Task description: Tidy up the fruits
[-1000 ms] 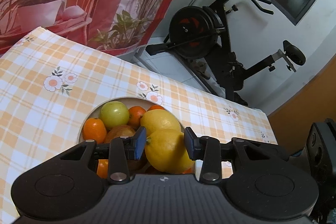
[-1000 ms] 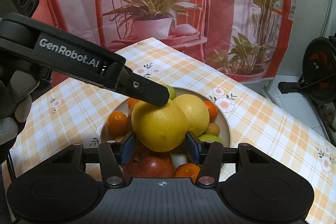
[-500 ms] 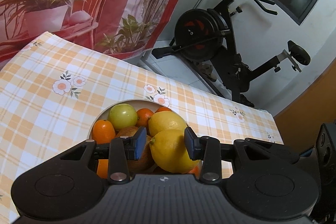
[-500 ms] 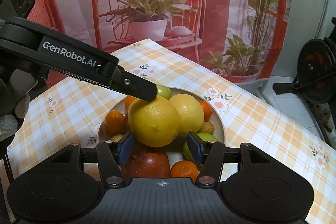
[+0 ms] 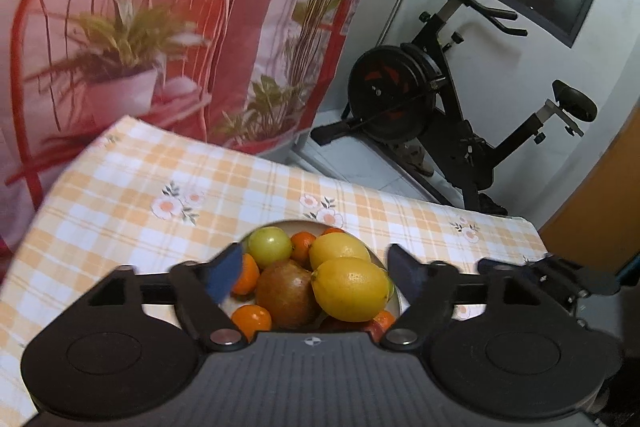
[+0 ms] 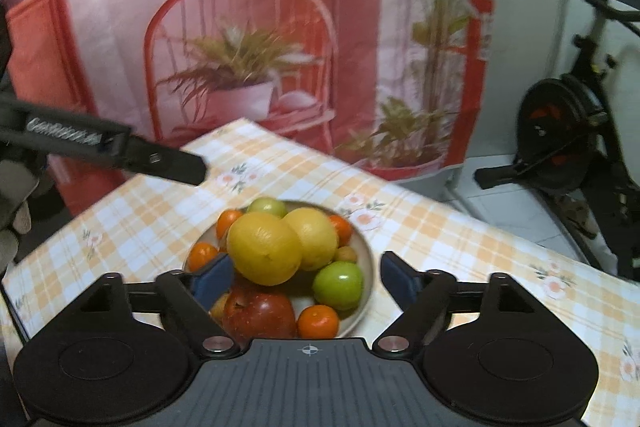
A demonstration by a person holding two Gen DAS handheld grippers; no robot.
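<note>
A beige bowl (image 6: pixel 366 259) on the checked tablecloth holds a heap of fruit: two lemons (image 6: pixel 264 253) on top, a red apple (image 6: pixel 258 315), a green apple (image 6: pixel 338 285) and several small oranges. In the left wrist view the bowl (image 5: pixel 394 303) shows with a lemon (image 5: pixel 350 289), a brown fruit (image 5: pixel 286 295) and a green apple (image 5: pixel 270 247). My left gripper (image 5: pixel 316 273) is open and empty, above and behind the bowl. My right gripper (image 6: pixel 306 279) is open and empty, pulled back above the bowl. The left gripper's finger (image 6: pixel 160 163) shows at the left of the right wrist view.
The table (image 5: pixel 120 195) wears an orange checked cloth with flowers. A pink printed backdrop (image 6: pixel 240 27) hangs behind it. An exercise bike (image 5: pixel 440 107) stands on the floor beyond the table's far right edge. A gloved hand (image 6: pixel 12 219) is at the left.
Both grippers opened wide and drew back and up from the bowl. The lemons that sat between their fingers now rest on the fruit heap.
</note>
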